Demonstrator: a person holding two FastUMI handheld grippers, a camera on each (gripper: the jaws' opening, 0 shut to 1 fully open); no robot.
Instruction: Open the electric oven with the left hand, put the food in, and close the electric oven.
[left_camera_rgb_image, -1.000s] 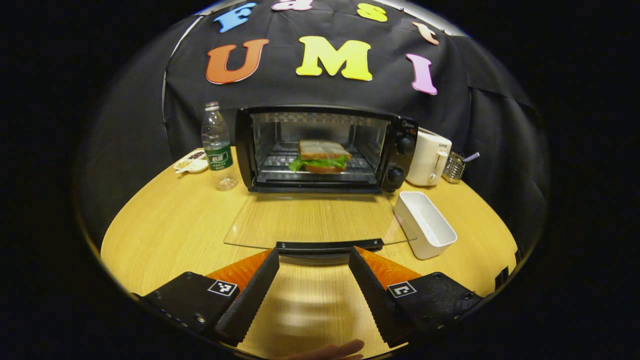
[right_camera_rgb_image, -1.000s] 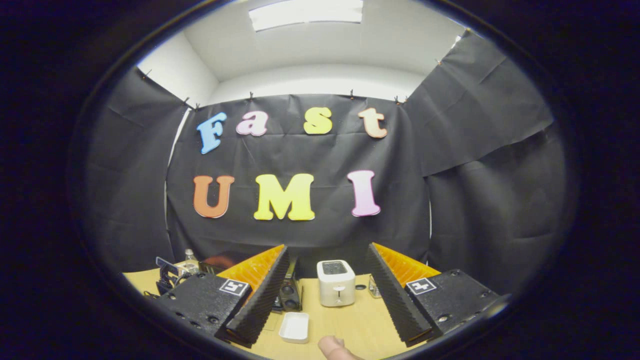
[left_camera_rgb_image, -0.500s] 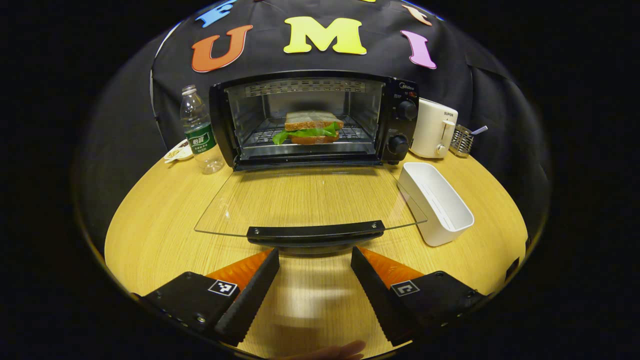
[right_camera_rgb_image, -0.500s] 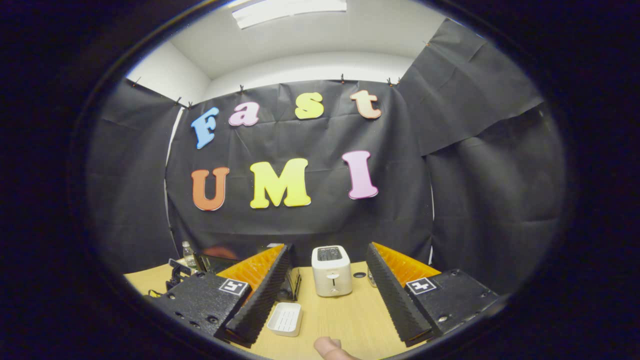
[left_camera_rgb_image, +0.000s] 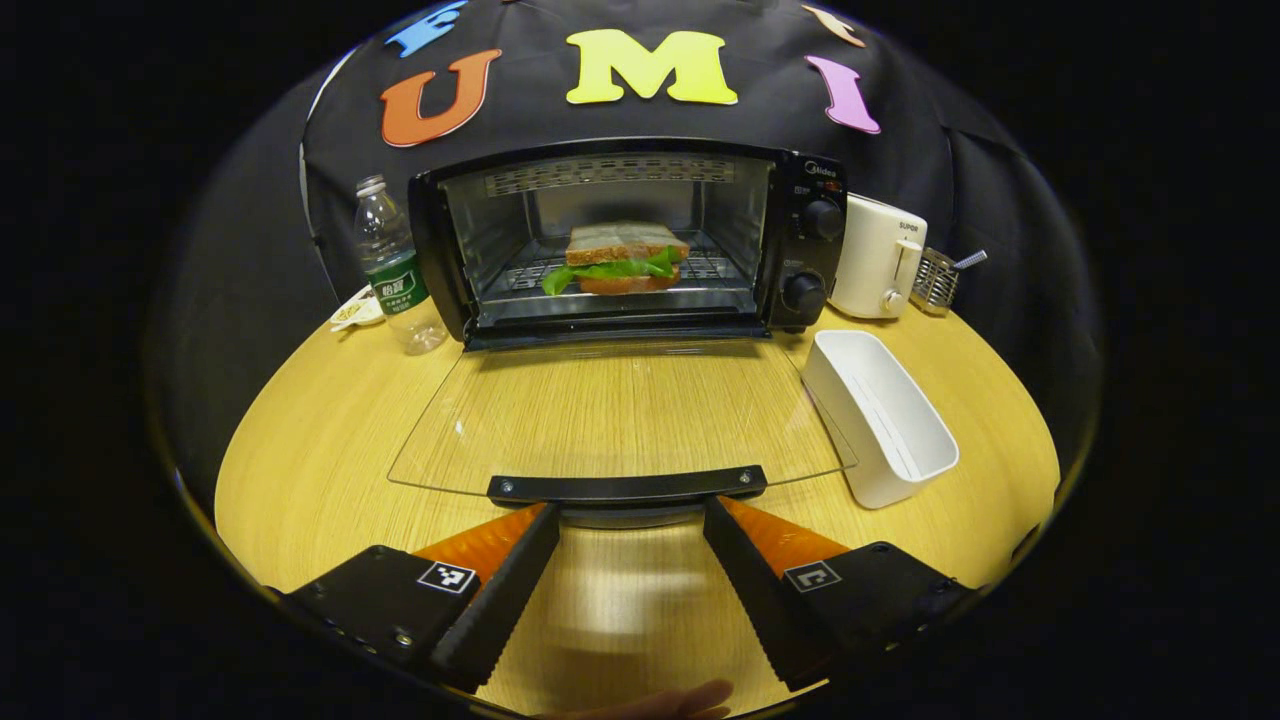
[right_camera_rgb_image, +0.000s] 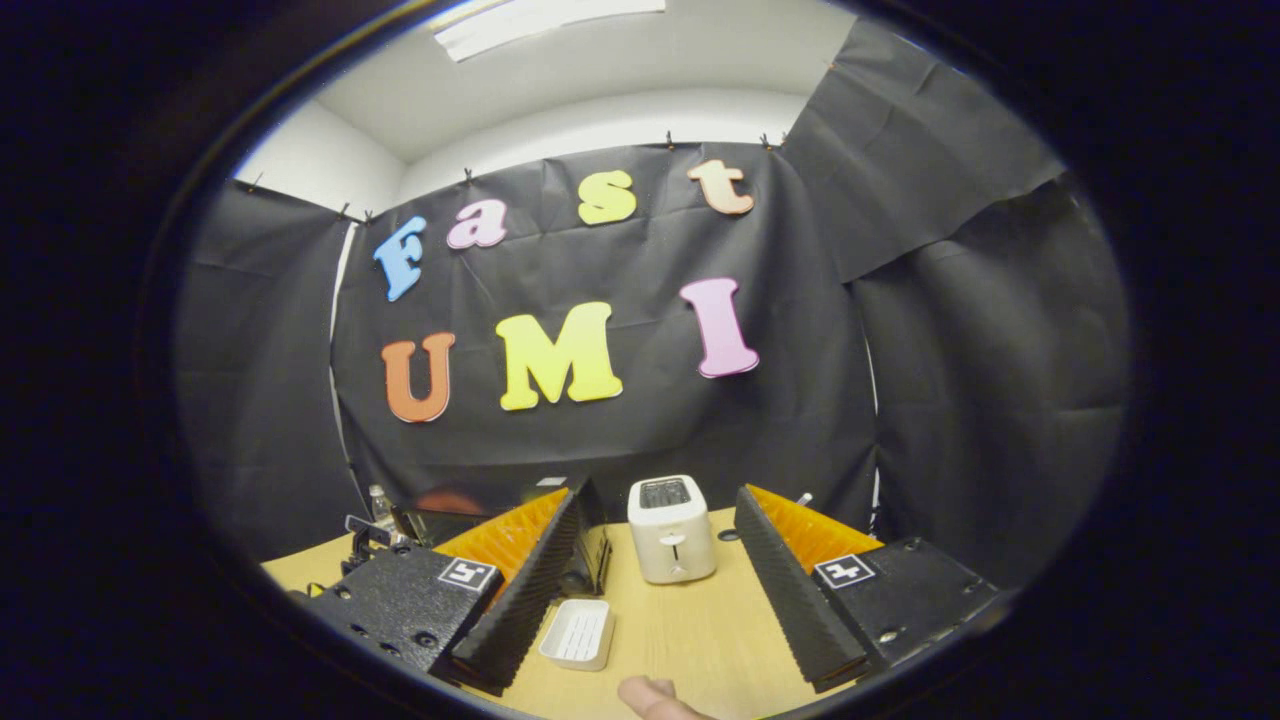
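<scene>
A black electric oven (left_camera_rgb_image: 800, 200) stands at the back of the round wooden table, its glass door (left_camera_rgb_image: 620, 410) folded flat toward me. A sandwich with green lettuce (left_camera_rgb_image: 622, 258) lies on the rack inside. The door's black handle (left_camera_rgb_image: 628, 487) sits just in front of my left gripper (left_camera_rgb_image: 625, 515), which is open, a fingertip near each end of the bar, nothing between them. In the right gripper view, my right gripper (right_camera_rgb_image: 655, 500) is open and held high, pointing at the wall above the table. The oven's right side (right_camera_rgb_image: 590, 550) is partly hidden behind its left finger.
A white rectangular tray (left_camera_rgb_image: 880, 415) lies right of the door and shows again as the tray (right_camera_rgb_image: 578, 634). A white toaster (left_camera_rgb_image: 878, 255), also the toaster (right_camera_rgb_image: 670, 528), stands beside the oven with a small wire basket (left_camera_rgb_image: 932, 282). A water bottle (left_camera_rgb_image: 392, 268) and snack dish (left_camera_rgb_image: 352, 312) stand left.
The left gripper came closer to the open door and its handle, then steadied with its tips at the bar. The right gripper's view tilted slightly, showing more table.
</scene>
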